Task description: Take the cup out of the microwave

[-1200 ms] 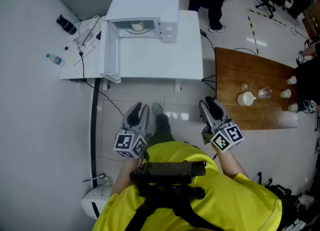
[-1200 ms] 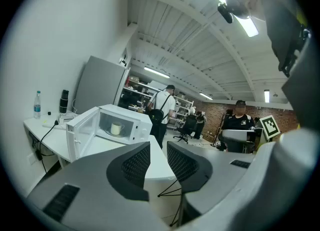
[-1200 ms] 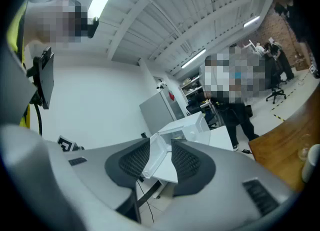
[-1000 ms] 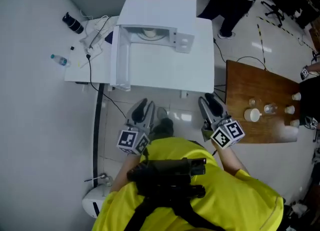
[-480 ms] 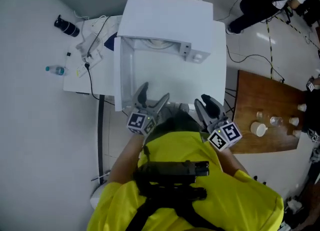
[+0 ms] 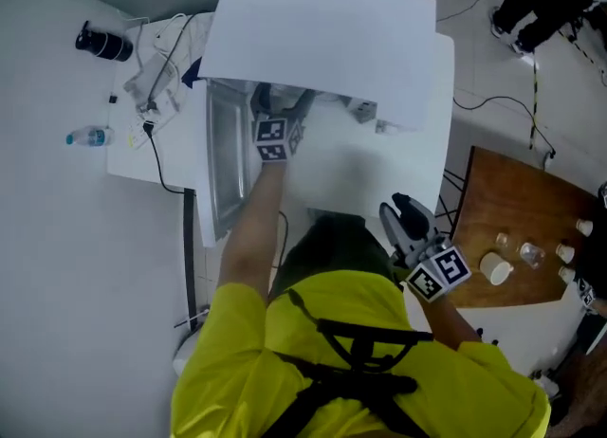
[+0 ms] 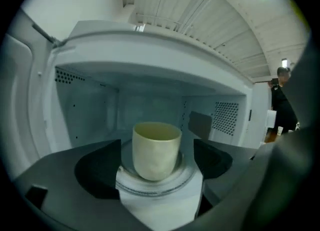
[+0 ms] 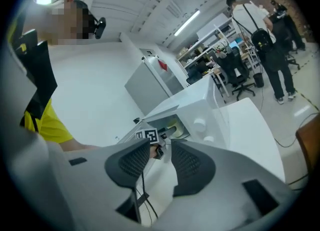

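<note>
we see the cup (image 7: 156, 150) standing upright on the round glass turntable (image 7: 150, 189) inside the microwave (image 6: 322, 38), whose door (image 6: 220, 166) hangs open at the left. the cup is pale cream and sits about mid-chamber. the left gripper (image 6: 281, 102) reaches into the microwave's mouth at the end of a bare forearm. its fingers (image 7: 97, 170) are opening: they stand wide apart, one on each side of the cup, and neither pad touches it. the right gripper (image 6: 406, 210) hangs near the front right corner of the white bench (image 6: 422, 156) that carries the microwave, close to the yellow shirt (image 6: 379, 351). its fingers (image 8: 132, 162) stand a narrow gap apart and grip nothing. to the right a brown wooden bench (image 6: 493, 190) bears a white mug (image 6: 495, 267) and a few smaller cups. cables (image 6: 156, 66) lie on the white bench's left end, and a small bottle (image 6: 87, 137) lies just off that edge.
</note>
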A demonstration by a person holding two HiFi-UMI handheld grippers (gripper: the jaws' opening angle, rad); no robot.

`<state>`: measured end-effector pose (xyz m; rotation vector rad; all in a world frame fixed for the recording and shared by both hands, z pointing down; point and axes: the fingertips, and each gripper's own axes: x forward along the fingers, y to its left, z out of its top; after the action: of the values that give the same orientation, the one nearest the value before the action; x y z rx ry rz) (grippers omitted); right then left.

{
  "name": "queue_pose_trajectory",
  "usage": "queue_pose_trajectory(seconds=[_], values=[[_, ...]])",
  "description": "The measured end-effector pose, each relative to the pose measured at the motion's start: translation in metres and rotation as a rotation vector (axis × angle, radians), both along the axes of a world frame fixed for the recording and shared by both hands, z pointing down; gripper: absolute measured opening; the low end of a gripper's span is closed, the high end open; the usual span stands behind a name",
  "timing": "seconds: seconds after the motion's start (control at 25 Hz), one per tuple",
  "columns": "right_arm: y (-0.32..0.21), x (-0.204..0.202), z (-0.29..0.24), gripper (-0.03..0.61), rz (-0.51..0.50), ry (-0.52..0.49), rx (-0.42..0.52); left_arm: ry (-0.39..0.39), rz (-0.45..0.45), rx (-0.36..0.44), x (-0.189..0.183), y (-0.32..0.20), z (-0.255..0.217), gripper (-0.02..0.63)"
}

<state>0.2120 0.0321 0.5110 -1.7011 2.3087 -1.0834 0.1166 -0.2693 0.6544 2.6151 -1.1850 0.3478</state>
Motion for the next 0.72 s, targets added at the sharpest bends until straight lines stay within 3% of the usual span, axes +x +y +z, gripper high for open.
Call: queue_pose_trajectory(seconds=[0.2, 0.44, 0.56, 0.72], values=[[-0.015, 0.013, 0.014, 0.120, 0.018, -0.005, -0.018, -0.064, 0.022, 0.035, 0.027, -0.032, 0.024, 0.460], [-0.017, 0.028, 0.015, 0.120, 0.021, 0.014, -0.033, -0.136, -0.086, 0.038, 0.029, -0.054, 0.036, 0.474], [-0.015, 0.031, 0.020, 0.119, 0.029, 0.028, -0.059, -0.202, -0.093, 0.020, 0.031, -0.052, 0.041, 0.433], [-0.016, 0.031, 0.018, 0.118, 0.036, 0.034, -0.064, -0.173, -0.081, 0.033, 0.031, -0.047, 0.037, 0.431]])
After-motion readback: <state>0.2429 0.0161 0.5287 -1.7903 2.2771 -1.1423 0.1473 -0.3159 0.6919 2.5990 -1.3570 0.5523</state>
